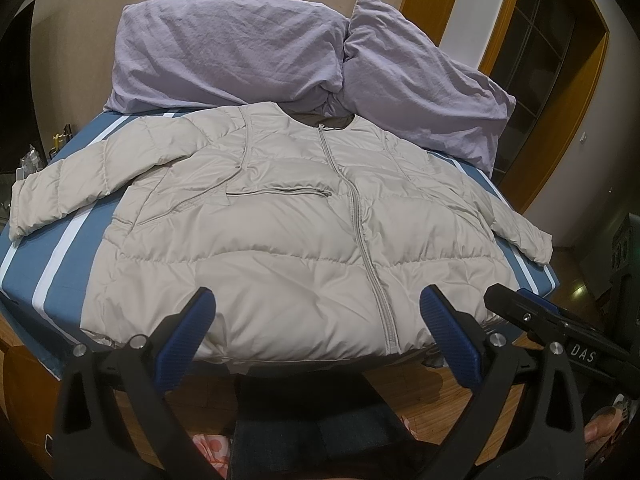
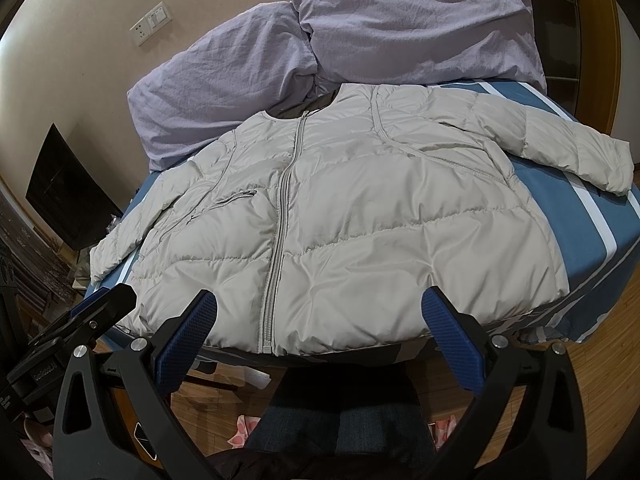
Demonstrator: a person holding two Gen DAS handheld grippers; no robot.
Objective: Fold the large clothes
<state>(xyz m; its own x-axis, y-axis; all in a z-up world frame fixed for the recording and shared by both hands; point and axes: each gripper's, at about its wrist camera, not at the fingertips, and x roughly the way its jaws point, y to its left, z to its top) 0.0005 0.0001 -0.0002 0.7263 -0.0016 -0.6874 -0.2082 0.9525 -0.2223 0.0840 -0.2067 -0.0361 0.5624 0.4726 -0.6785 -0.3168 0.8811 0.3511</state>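
Note:
A pale beige puffer jacket (image 1: 280, 240) (image 2: 352, 216) lies flat on the bed, zipped, front up, collar toward the pillows and hem at the near edge. Both sleeves spread out to the sides. My left gripper (image 1: 318, 320) hovers open just in front of the hem, left of the zip, holding nothing. My right gripper (image 2: 320, 320) is open too, in front of the hem to the right of the zip, with nothing between its blue pads (image 2: 452, 340). In the left wrist view the right gripper's black body (image 1: 560, 328) shows at the right edge.
The bed has a blue sheet with white stripes (image 1: 52, 264) (image 2: 588, 216). Two lilac pillows (image 1: 228, 52) (image 2: 416, 24) lean at the head end against the wall. Wooden floor (image 2: 592, 380) lies below the bed's near edge. A person's dark trouser legs (image 1: 312, 432) stand beneath the grippers.

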